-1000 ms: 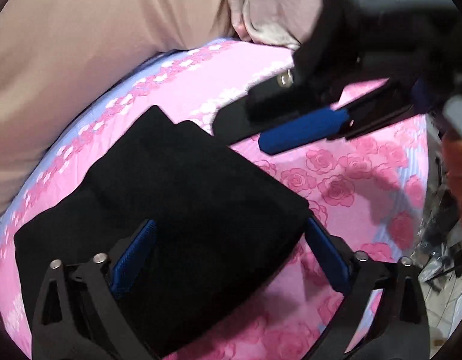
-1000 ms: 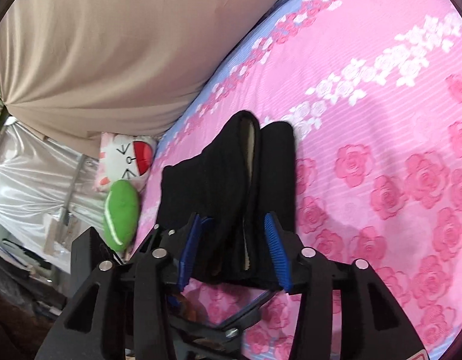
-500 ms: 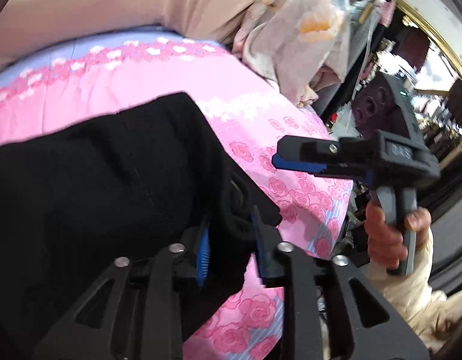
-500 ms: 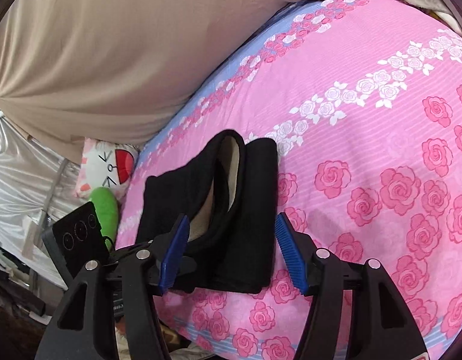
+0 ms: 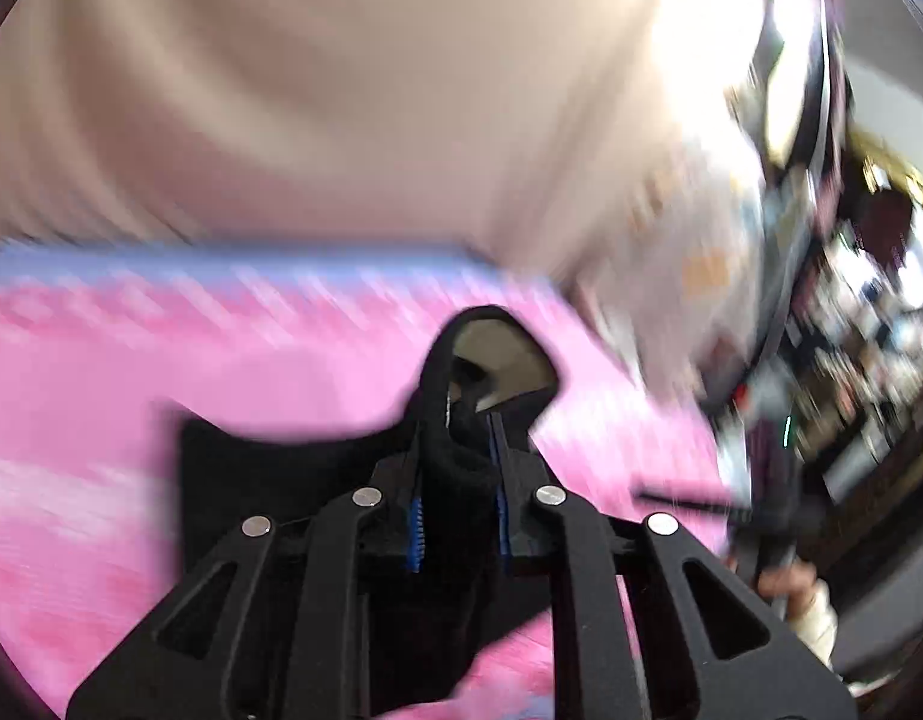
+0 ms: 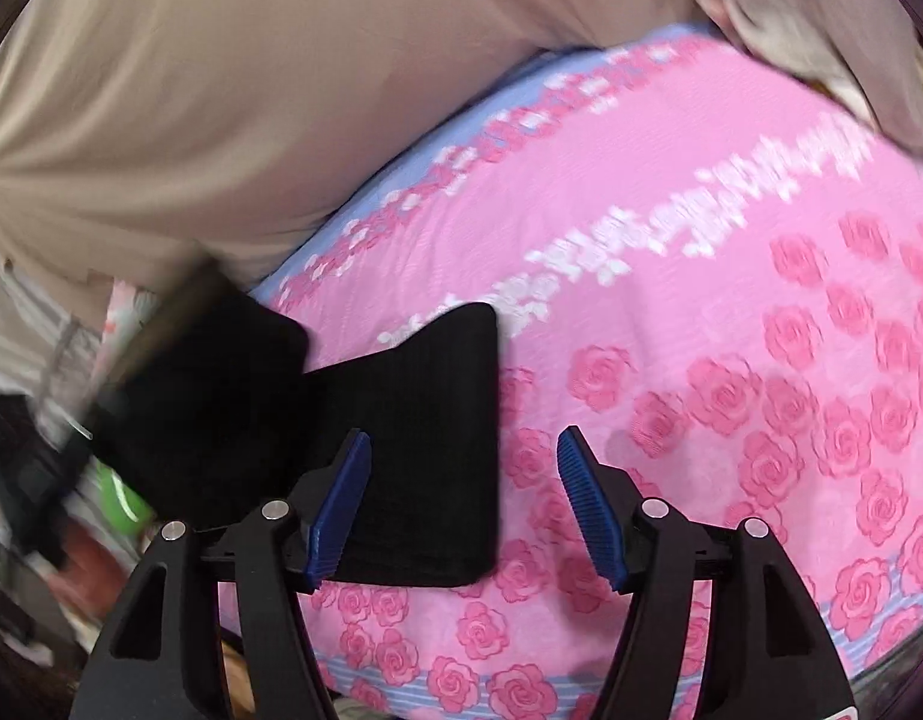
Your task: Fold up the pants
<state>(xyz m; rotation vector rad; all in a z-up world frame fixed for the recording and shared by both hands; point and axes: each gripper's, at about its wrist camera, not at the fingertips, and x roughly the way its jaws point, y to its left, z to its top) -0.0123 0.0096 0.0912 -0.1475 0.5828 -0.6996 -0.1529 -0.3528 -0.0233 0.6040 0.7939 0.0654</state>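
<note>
My left wrist view is heavily motion-blurred: the bedspread (image 5: 161,360) reads only as pink streaks, and the clutter at the right edge cannot be identified. In that view my left hand-held gripper (image 5: 458,480) is clenched on a bunched fold of the black pants (image 5: 461,456), its blue pads (image 5: 414,531) pressed against the cloth on both sides; a pale lining shows inside the raised loop of fabric above the fingers. The remainder of the garment spreads left and below, partly hidden behind the gripper frame. In the right wrist view my right hand-held gripper (image 6: 464,504) is released, its jaws spread wide and holding nothing. The folded pants (image 6: 413,450) lie flat on the bed, passing behind the left blue pad (image 6: 340,510) and ending short of the right one; the far left portion is blurred and merges with a dark object I cannot make out. The bed carries a pink rose-print bedspread (image 6: 731,360) with a blue border. Beige fabric (image 6: 221,90) fills the background.
</note>
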